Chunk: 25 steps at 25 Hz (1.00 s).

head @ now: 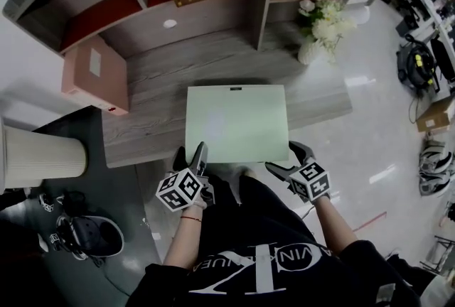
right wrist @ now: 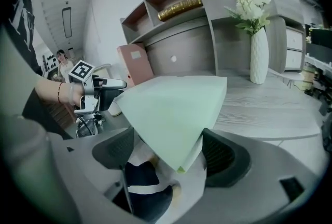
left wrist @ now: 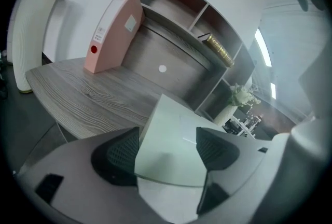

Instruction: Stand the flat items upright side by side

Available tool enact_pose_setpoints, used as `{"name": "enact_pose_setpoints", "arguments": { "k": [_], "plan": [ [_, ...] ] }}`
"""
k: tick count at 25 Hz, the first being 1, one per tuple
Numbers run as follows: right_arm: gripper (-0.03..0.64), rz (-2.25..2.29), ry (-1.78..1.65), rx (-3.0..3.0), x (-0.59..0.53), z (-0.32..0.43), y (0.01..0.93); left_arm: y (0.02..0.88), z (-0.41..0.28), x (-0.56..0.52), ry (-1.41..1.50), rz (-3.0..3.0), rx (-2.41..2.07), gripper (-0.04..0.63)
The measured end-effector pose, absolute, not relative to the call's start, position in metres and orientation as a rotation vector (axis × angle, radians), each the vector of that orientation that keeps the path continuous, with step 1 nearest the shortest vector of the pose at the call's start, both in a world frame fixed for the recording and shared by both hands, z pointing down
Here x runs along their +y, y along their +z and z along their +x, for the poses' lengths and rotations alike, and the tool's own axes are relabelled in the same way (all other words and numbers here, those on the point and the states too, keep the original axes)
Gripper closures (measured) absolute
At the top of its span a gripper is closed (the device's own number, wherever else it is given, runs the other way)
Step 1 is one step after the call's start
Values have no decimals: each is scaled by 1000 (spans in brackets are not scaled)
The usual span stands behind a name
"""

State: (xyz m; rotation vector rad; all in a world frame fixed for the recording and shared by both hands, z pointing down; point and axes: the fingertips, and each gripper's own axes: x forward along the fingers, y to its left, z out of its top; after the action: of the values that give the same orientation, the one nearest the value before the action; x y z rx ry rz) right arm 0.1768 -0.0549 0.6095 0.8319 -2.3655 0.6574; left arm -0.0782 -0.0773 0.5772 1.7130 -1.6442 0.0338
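Green file box (head: 236, 122) lies on desk (head: 142, 135), left gripper (head: 190, 155) clamping one corner, right gripper (head: 284, 158) open-jawed round another.

On the desk (head: 153, 96) the folder (head: 236, 122) overhangs the near edge, file box (head: 92, 74) standing left, vase (head: 311, 51) right, shelves (head: 206, 18) behind.

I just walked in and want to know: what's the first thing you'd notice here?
A big pale green box lies flat on the wooden desk, its near corners between the jaws of the left gripper and right gripper. A pink file box stands at the left, white flowers at the right.
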Motion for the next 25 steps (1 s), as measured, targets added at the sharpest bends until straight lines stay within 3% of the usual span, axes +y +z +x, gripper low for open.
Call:
{"name": "enact_pose_setpoints", "arguments": {
  "k": [10,25],
  "plan": [
    [172,736,424,-2314,-54,179,614,606,-85,-44,-206,1352,-1689,232],
    [109,753,160,-2260,-70,173,607,640,-37,-59,-668,1176,-1350,210]
  ]
}}
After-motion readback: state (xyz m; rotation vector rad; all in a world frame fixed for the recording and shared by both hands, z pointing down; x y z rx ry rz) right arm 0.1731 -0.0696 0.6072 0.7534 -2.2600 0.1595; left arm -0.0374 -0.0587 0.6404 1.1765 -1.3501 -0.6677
